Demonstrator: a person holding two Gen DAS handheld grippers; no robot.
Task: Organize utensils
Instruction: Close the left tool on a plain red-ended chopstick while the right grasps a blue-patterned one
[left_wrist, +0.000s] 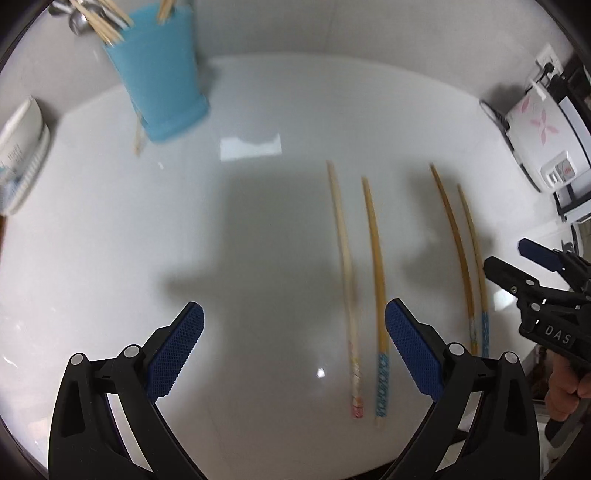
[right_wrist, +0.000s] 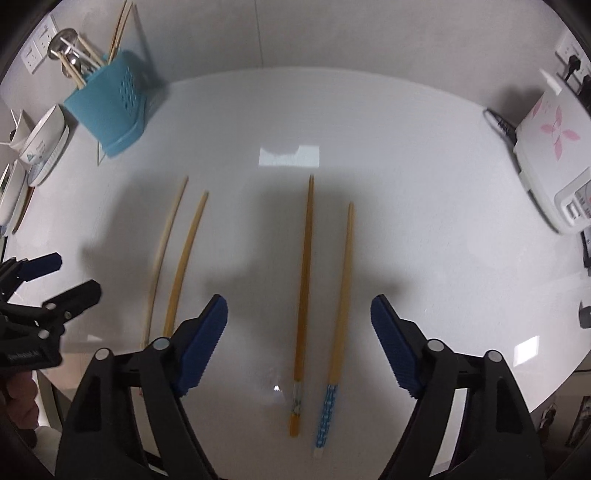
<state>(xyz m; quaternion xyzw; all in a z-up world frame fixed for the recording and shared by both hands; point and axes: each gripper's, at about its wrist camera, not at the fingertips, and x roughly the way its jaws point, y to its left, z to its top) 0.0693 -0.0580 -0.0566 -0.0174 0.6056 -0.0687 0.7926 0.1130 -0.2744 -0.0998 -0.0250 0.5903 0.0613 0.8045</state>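
Observation:
Several wooden chopsticks lie side by side on the white table. In the left wrist view a pale chopstick (left_wrist: 343, 266) and a blue-ended chopstick (left_wrist: 376, 280) lie just left of my left gripper's right finger; another pair (left_wrist: 458, 251) lies further right. My left gripper (left_wrist: 293, 328) is open and empty above the table. In the right wrist view my right gripper (right_wrist: 299, 321) is open and empty, with two chopsticks (right_wrist: 304, 280) (right_wrist: 341, 295) lying between its fingers and the other pair (right_wrist: 177, 266) to the left. A blue utensil holder (left_wrist: 159, 74) (right_wrist: 109, 99) with chopsticks and spoons stands at the back left.
White bowls (right_wrist: 44, 144) (left_wrist: 22, 155) sit at the left edge. A white appliance with a pink flower (right_wrist: 554, 155) (left_wrist: 543, 136) stands at the right. The other gripper shows at each view's side: right one (left_wrist: 535, 295), left one (right_wrist: 40, 295). The table's front edge is close below.

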